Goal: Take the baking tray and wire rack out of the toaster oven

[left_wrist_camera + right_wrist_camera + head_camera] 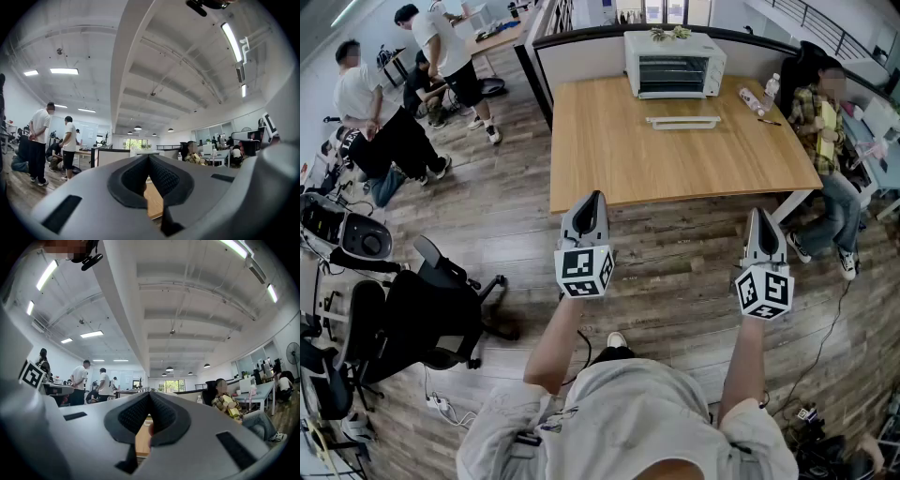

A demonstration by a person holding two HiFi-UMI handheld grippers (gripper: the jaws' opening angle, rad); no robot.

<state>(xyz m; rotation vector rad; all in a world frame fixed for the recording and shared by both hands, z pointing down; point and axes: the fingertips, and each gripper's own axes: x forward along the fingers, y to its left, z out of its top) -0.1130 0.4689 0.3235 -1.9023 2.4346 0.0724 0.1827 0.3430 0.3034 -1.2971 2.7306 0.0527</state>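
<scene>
Head view: you stand on the wood floor short of the counter point(609, 159). The toaster oven point(673, 64) sits at the counter's far edge, well apart from both grippers. The white bar in front of it looks like the dropped door point(682, 121). Wire rack point(672, 73) shows as lines inside the oven. The baking tray can't be told apart from it at this range, presumably inside too. Nothing is out yet.

Left gripper point(589, 199) and right gripper point(759, 214) are both closed tight, with nothing between the jaws.

Risks, as a judgement:
- It's a long reach across the counter, so you'd have to lean in or step round.
- Closed jaws must open before they meet the rack edge, or they'll just push it deeper.
- Pulling one-sided could tilt the rack and jam it in the slots, or drag the oven.
- The bottle point(772, 87) and the seated person point(825, 103) at the right end sit close to a right-side approach.
- A cable point(825, 337) on the floor at the right is a trip hazard.

Pose: both forearms are stretched forward, side by side and well apart. The grippers are about level, tips aimed at the counter, marker cubes facing up toward you.
</scene>
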